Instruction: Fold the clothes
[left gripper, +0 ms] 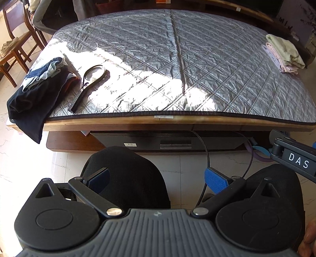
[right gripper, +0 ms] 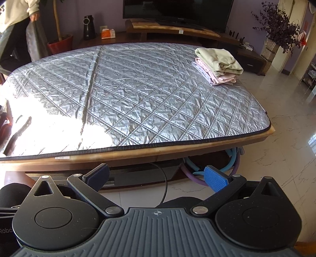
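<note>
A heap of unfolded dark navy and light blue clothes (left gripper: 37,89) lies on the table's near left corner, part of it hanging over the edge. At the far right of the silver quilted table cover (left gripper: 158,59) sits a folded stack, pale green on pink (left gripper: 284,53), also seen as the folded stack (right gripper: 217,65) in the right wrist view. My left gripper (left gripper: 158,179) is open, held low in front of the table over the floor, with nothing between its fingers. My right gripper (right gripper: 158,176) is open too, also short of the table edge and holding nothing.
A black magnifying glass (left gripper: 88,83) lies beside the dark heap. Wooden chairs (left gripper: 15,45) stand at the left. A person (right gripper: 15,23) stands at the far left. Beyond the table are a TV (right gripper: 177,9) on a low cabinet and a plant vase (right gripper: 272,49). Cables and hoops (right gripper: 197,168) lie under the table.
</note>
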The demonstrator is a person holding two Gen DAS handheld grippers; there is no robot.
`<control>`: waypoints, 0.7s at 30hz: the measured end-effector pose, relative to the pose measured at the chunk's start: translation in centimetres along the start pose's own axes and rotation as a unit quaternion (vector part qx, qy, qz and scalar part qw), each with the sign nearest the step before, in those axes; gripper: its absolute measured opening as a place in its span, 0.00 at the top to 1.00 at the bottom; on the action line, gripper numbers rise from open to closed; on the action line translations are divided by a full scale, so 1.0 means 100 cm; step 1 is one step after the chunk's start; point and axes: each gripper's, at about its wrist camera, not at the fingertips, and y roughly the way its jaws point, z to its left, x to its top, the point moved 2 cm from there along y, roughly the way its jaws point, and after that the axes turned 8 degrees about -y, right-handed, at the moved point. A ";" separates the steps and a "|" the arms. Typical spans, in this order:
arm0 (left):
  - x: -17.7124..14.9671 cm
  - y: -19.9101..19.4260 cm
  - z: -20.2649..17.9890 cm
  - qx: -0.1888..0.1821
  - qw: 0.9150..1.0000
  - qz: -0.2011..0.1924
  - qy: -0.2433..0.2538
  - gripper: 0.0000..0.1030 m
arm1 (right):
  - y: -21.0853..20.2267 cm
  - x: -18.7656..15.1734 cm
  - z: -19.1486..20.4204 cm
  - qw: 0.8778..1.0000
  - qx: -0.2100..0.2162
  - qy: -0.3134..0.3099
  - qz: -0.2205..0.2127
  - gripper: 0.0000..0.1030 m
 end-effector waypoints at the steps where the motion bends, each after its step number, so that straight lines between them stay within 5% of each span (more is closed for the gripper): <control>1: 0.001 0.001 0.002 -0.007 1.000 0.005 -0.006 0.04 | 0.000 0.001 0.001 1.000 -0.001 -0.002 -0.001 0.00; 21: 0.000 0.004 0.000 -0.003 1.000 0.004 0.000 0.04 | 0.000 -0.001 0.013 1.000 -0.007 -0.025 0.013 0.00</control>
